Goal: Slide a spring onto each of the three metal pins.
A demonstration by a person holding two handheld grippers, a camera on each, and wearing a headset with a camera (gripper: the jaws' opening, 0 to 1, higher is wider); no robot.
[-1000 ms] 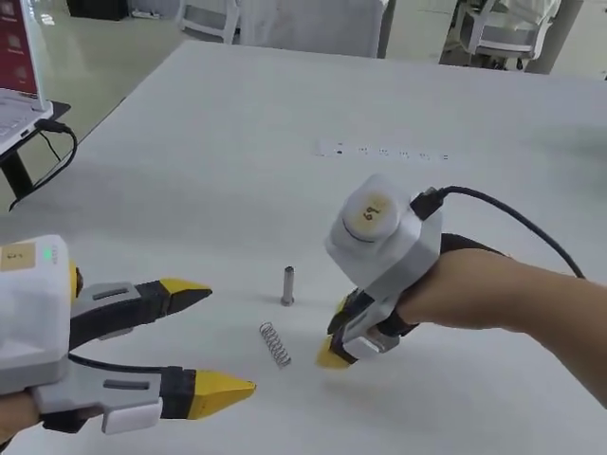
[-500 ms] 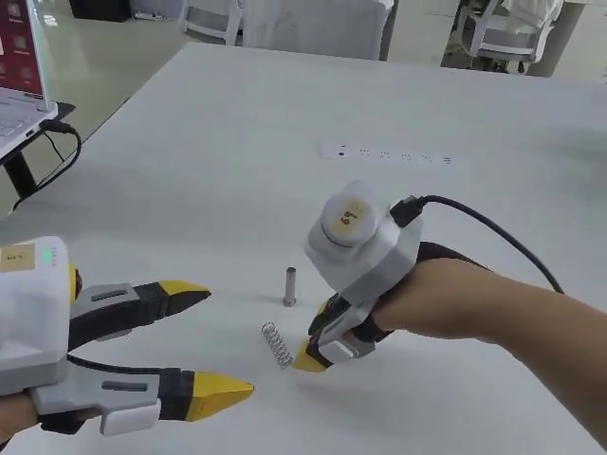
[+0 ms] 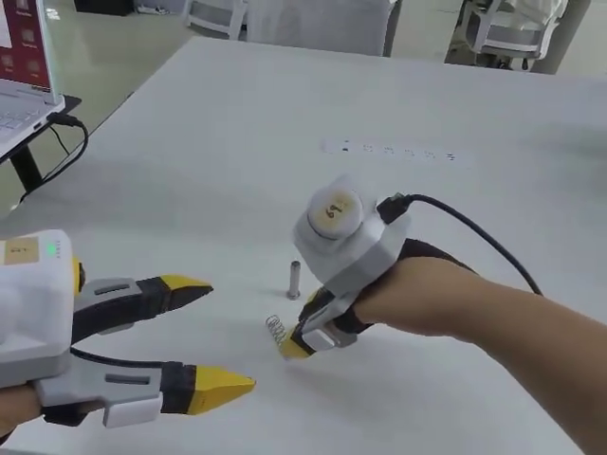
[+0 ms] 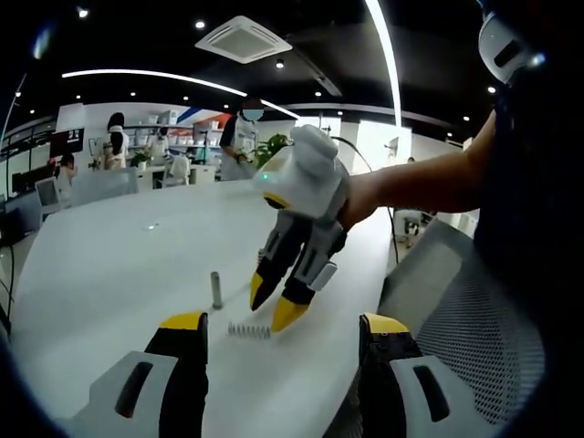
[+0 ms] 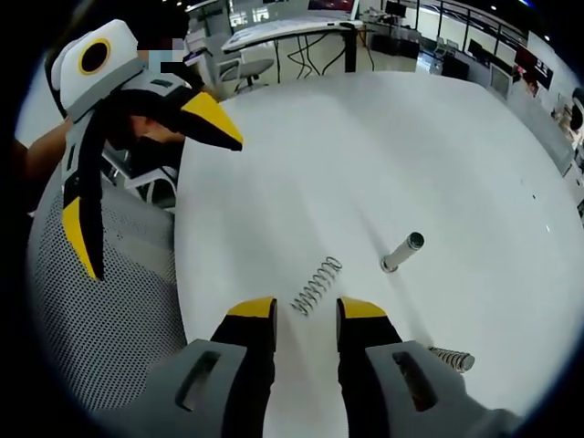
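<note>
White table [image 5: 383, 137] bears spring [image 5: 317, 284] just before right claw [image 5: 306, 312].

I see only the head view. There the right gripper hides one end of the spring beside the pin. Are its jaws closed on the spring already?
Observer: No. In the right gripper view the right gripper has its jaws open. The near end of the spring lies just at the gap between their tips, not clamped.
Operator: Thank you. Is another spring anywhere near?
Observer: Yes. The right gripper view shows a second spring lying on the table, close beside one jaw, on the same side as the pin.
</note>
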